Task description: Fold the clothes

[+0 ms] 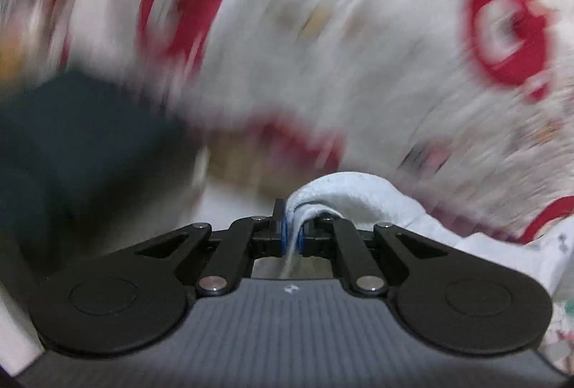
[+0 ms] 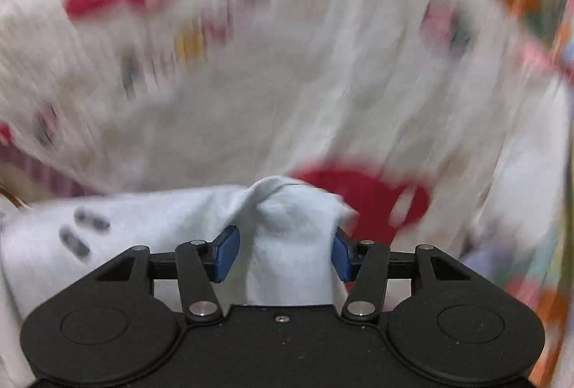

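A white garment with red printed shapes (image 1: 323, 40) fills both wrist views and is smeared by motion blur, so its outline and any creases cannot be read. The left hand-held gripper (image 1: 291, 233) is clamped tight on a thin pinch of white fabric, the blue pads almost meeting. The right hand-held gripper (image 2: 285, 253) is closed on a thicker bunch of the same cloth (image 2: 287, 122), the jaws held wider apart by the bulk. With the cloth held at two points, a fold is judged to be under way; how many folds are already made cannot be told. A dark surface (image 1: 79, 144) is seen at the left, beneath the garment's edge. Open room around the cloth is mostly hidden by the fabric itself
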{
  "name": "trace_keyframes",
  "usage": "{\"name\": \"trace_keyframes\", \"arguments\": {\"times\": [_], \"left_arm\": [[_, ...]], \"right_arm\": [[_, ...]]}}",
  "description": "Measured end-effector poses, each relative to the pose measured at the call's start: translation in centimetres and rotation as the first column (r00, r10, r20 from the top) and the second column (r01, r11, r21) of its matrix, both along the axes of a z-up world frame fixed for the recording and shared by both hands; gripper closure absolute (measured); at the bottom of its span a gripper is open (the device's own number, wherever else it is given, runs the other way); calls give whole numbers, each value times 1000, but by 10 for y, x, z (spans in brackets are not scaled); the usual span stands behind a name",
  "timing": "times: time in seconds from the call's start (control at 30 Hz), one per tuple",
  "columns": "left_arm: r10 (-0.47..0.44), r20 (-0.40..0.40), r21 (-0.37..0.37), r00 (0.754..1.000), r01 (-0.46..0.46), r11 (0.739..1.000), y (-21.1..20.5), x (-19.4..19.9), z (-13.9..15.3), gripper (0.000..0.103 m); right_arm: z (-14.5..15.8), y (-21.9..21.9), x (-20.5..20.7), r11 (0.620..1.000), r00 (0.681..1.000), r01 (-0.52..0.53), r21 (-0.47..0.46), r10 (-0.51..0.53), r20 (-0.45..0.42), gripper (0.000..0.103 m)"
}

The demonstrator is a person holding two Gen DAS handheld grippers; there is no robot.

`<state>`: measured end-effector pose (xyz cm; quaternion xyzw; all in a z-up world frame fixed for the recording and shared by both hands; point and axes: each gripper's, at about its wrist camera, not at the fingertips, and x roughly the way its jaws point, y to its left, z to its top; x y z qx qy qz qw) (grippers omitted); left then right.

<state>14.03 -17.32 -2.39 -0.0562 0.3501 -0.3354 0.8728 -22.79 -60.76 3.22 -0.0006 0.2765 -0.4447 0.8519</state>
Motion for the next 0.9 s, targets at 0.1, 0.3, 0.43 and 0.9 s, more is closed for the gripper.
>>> {"name": "trace_keyframes", "arguments": {"times": [0.1,0.3,0.43,0.9], "left_arm": [[46,-60,52,997,-43,998,-3,4,-65,98],[19,-33,34,999,-18,999,1,26,-86,98],[-61,38,35,997,59,998,-4,22,-78,98],[-102,-97,-90,990,93,992,9,36,-91,97]], "right_arm": [[-35,28,15,993,1000,-21,112,19,18,45],[-89,135,19,890,946,-314,331,321,33,45],[-117,204,27,754,861,-477,451,504,69,44],[-168,277,121,689,697,-630,358,705,-129,100]]}}
